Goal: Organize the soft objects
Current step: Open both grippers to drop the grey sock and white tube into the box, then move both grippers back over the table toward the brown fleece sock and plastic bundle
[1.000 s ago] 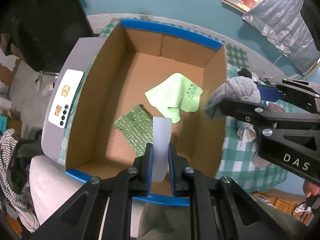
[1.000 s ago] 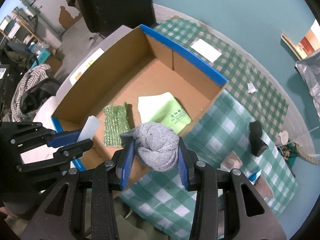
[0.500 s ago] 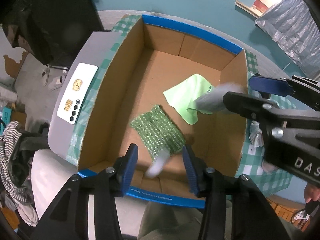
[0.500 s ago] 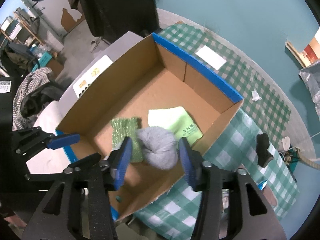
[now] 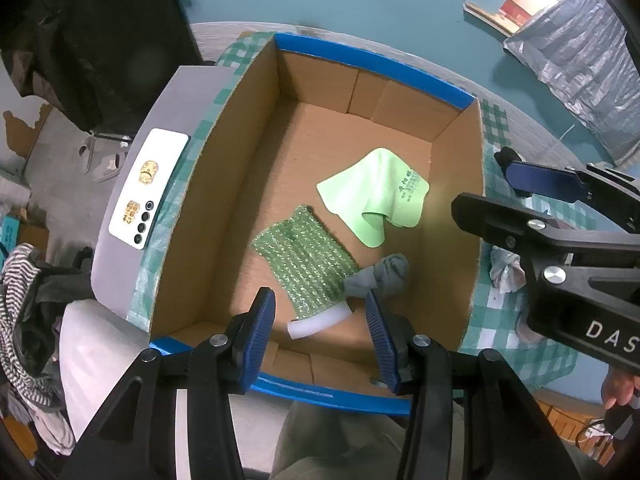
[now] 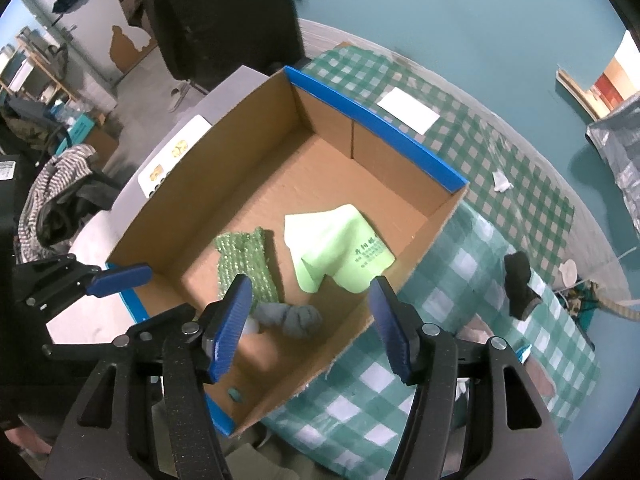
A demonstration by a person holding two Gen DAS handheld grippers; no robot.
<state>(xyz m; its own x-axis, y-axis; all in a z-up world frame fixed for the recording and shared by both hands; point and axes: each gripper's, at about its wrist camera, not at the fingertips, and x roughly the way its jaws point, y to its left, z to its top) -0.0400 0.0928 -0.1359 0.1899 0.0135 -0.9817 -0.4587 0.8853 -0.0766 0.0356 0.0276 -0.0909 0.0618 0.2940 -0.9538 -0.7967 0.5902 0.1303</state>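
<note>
A cardboard box (image 5: 372, 68) with a blue-taped rim (image 6: 372, 120) lies under both grippers. On its floor are a light green cloth (image 5: 372, 200) (image 6: 336, 248), a green bubble-wrap piece (image 5: 308, 256) (image 6: 246, 260), a knotted grey sock (image 5: 380, 276) (image 6: 292, 318) and a white foam strip (image 5: 320, 320). My left gripper (image 5: 320, 314) (image 6: 160, 292) hangs open above the foam strip. My right gripper (image 6: 310, 306) (image 5: 484, 188) hovers over the sock. Its jaws are opening, with nothing between them.
A white phone (image 5: 148, 188) rests on a grey surface left of the box. The green checked tablecloth (image 6: 460, 280) carries a black object (image 6: 520, 288), a white card (image 6: 408, 110) and crumpled tissue (image 5: 506, 276). Striped clothing (image 5: 20, 280) is piled at far left.
My left gripper opened and the white foam strip dropped into the box. The right gripper opened too, and the grey sock fell to the box floor beside the bubble wrap.
</note>
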